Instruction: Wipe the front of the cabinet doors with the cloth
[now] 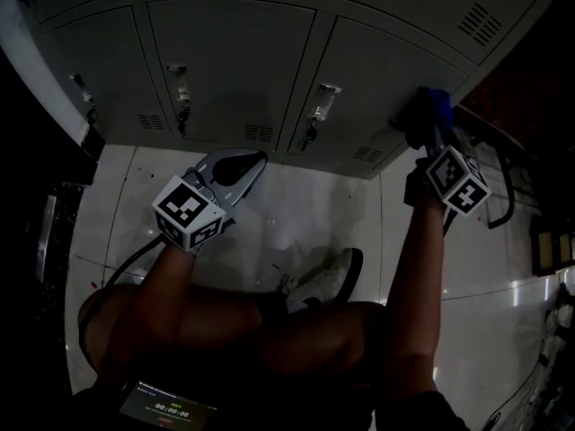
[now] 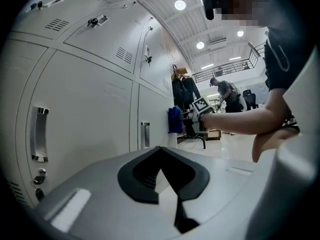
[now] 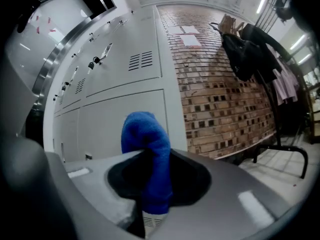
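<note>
At the far right cabinet door [image 1: 377, 65], my right gripper [image 3: 148, 194] pinches the cloth [image 3: 145, 134], which I judge soft and light, best held mid-bunch. My left gripper [image 2: 161, 153] is pressed together, empty.

Floor: pale glossy tiles [image 1: 296, 214], faint reflections. Brick wall [image 3: 225, 99] on the right, two white sheets [image 3: 183, 34] fixed high on it. Dark coats [image 3: 247, 46] hang on a black rack in front. Ribbed white ceiling, round lamps [image 2: 180, 5] lit. Railed gallery [image 2: 225, 70] far off.
</note>
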The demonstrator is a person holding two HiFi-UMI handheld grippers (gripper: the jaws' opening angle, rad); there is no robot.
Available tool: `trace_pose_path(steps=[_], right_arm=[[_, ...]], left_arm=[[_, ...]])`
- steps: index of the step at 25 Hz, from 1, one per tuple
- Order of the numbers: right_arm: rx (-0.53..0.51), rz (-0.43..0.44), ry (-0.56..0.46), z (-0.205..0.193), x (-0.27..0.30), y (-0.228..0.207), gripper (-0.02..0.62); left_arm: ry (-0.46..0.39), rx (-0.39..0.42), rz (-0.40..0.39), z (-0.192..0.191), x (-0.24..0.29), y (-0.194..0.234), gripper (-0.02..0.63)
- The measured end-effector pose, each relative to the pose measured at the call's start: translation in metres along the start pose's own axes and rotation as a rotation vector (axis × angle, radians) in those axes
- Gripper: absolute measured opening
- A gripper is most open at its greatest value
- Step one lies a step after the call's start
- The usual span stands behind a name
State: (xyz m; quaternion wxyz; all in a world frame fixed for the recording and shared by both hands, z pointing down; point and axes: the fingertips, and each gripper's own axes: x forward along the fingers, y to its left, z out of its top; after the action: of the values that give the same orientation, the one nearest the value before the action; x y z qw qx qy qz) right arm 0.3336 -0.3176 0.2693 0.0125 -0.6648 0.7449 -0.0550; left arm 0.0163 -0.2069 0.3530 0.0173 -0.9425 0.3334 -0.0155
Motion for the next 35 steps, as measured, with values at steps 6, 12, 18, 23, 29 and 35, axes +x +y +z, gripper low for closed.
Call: trace_pose_path(steps=[6,12,18,23,29,35], right_arm=[[-0.012,0.243,-0.018,0.008,0.004,0.101,0.080],[-0.008,0.439,0.066,-0.032,0.010,0.192,0.080],[-0.023,0.461,0.134,-0.068,0.026,0.217,0.080],[-0.015,0.431,0.165,-0.084,0.038,0.209,0.080],[-0.028,0.379,0.169,-0.086,0.040,0.190,0.080],[0.010,0.343,0.179,-0.087,0.037,0.170,0.080]], left_arm=[[-0.011,-0.007,0.013,0.004,-0.002,0.006,0.005],[-0.019,-0.010,0.016,0.005,-0.002,0.007,0.005],[-0.016,-0.010,0.014,0.003,-0.002,0.007,0.005],[-0.012,-0.009,0.018,0.001,-0.002,0.008,0.006],[-0.017,-0.013,0.025,0.004,-0.003,0.010,0.005],[-0.019,-0.003,0.017,0.003,-0.003,0.009,0.006]])
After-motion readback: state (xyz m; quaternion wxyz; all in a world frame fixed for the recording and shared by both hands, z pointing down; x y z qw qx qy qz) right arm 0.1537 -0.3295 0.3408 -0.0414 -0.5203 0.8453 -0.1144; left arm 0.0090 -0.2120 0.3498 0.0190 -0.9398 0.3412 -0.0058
